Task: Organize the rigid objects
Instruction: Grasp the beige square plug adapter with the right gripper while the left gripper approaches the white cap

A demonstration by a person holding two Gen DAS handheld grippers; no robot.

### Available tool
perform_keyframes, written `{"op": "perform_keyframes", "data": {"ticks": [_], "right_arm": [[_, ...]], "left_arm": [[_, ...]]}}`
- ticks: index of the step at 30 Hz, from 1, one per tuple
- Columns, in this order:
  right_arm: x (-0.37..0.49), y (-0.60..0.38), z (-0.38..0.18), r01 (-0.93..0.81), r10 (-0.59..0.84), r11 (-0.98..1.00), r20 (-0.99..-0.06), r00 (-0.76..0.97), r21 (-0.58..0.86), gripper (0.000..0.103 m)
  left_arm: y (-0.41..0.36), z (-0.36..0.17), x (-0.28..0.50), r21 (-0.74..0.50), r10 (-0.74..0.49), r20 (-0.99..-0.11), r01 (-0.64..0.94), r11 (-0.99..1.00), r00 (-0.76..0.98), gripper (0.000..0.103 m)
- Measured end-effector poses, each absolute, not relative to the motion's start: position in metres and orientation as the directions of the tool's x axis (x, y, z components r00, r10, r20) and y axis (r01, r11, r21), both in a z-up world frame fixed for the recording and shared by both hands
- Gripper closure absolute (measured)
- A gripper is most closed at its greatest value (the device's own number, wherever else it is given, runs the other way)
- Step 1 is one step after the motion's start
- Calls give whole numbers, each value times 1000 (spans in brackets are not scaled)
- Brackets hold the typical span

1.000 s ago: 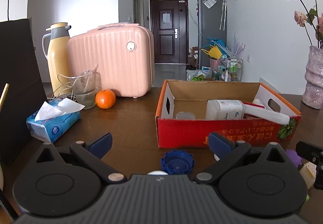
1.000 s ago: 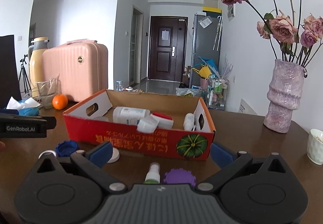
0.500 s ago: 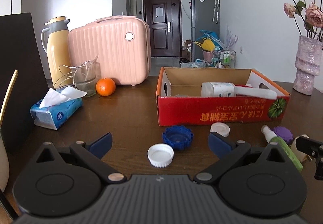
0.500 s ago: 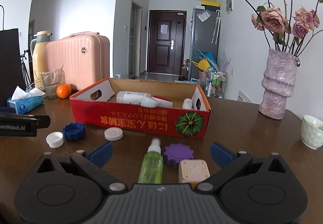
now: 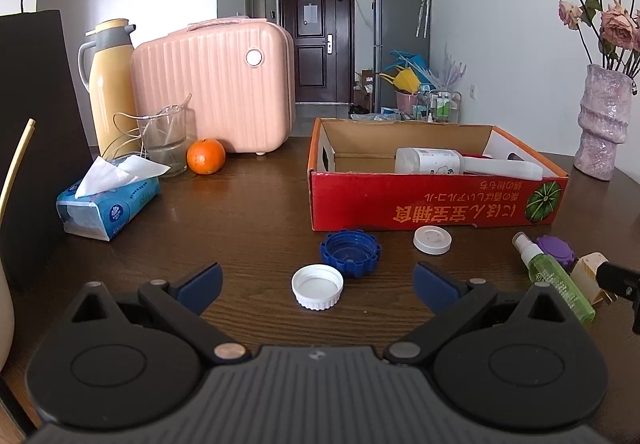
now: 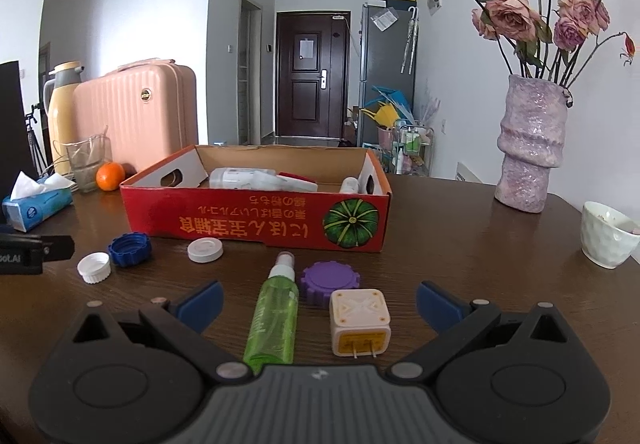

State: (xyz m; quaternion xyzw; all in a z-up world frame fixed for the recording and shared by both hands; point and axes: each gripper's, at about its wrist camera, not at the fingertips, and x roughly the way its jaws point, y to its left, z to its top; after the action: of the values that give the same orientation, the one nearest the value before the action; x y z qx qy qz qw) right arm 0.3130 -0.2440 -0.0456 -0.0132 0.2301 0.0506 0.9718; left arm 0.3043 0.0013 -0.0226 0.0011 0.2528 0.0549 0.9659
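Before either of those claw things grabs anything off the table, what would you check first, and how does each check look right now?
1. Left gripper open and empty: ok.
2. Right gripper open and empty: ok.
3. Room left in the red box: ok, its left part looks bare beside the white bottle.
4. White cap lined up between the left fingers: ok, and it lies apart from the blue cap.
5. Green spray bottle and white plug adapter free to lift: ok, both lie loose on the table.
6. Purple cap clear of the adapter: cannot tell, they look close.
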Motion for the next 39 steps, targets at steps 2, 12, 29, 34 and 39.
{"op": "perform_keyframes", "data": {"ticks": [2,12,29,34,39], "right_arm": [[317,-250,-47,-84,74,996,-456,887,-2,1],[351,-274,-71,-55,41,998,-542,839,-11,7],[382,-271,-89,-101,98,994,-613,784,30,65],[376,-266,-88,-103,88,995,-604,792,10,65],[370,-266,-84,-94,77,996,-572,817,0,65]], "left_arm": [[1,-23,305,28,107,-494,-107,994,863,0],[1,-24,306,25,106,-499,-108,994,860,0],[3,-27,311,25,111,-520,-114,993,847,0],[4,-28,313,26,113,-525,-117,993,844,0],[6,-28,314,21,116,-528,-124,992,841,0]]}}
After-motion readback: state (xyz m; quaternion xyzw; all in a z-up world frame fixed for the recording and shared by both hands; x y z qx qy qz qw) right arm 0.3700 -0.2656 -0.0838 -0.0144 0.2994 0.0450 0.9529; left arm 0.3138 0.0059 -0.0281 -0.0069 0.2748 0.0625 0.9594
